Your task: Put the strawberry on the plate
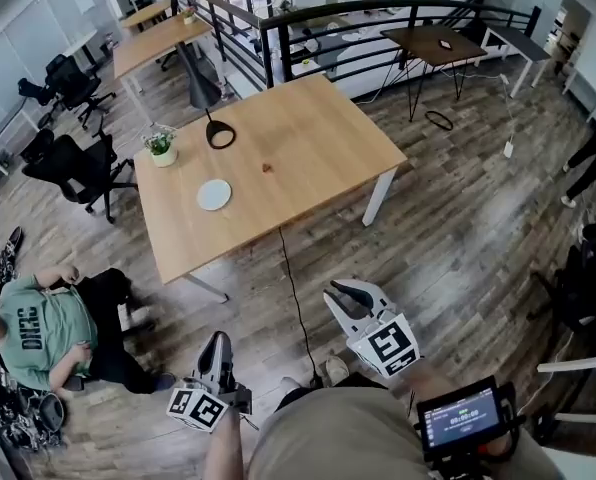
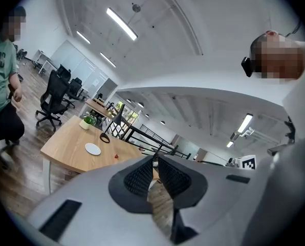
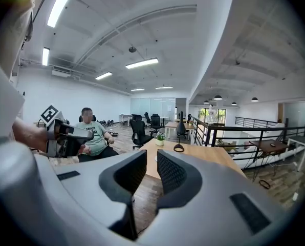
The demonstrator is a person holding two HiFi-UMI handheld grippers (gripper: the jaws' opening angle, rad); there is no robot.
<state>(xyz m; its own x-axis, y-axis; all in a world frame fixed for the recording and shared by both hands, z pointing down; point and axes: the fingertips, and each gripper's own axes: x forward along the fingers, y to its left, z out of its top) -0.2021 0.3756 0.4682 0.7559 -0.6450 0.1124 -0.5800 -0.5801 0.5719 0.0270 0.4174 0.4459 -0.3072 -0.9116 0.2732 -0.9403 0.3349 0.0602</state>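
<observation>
Strawberry point(image 1: 267, 167) sitting apart from plate point(image 1: 215, 195)

It is lying on the wooden table point(image 1: 318, 138), right of the white plate; too small to tell its long axis or pointing. Left gripper point(image 1: 216, 346) and right gripper point(image 1: 340, 290) are hanging nearer than the plate, over plank flooring in an open office, jaws pressed together, empty.

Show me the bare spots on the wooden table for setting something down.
Widest bare patch: the right half of the table, from the strawberry to the right edge. A second strip runs along the near edge below the plate. The left end is crowded: potted plant, black lamp base and plate sit close together.
</observation>
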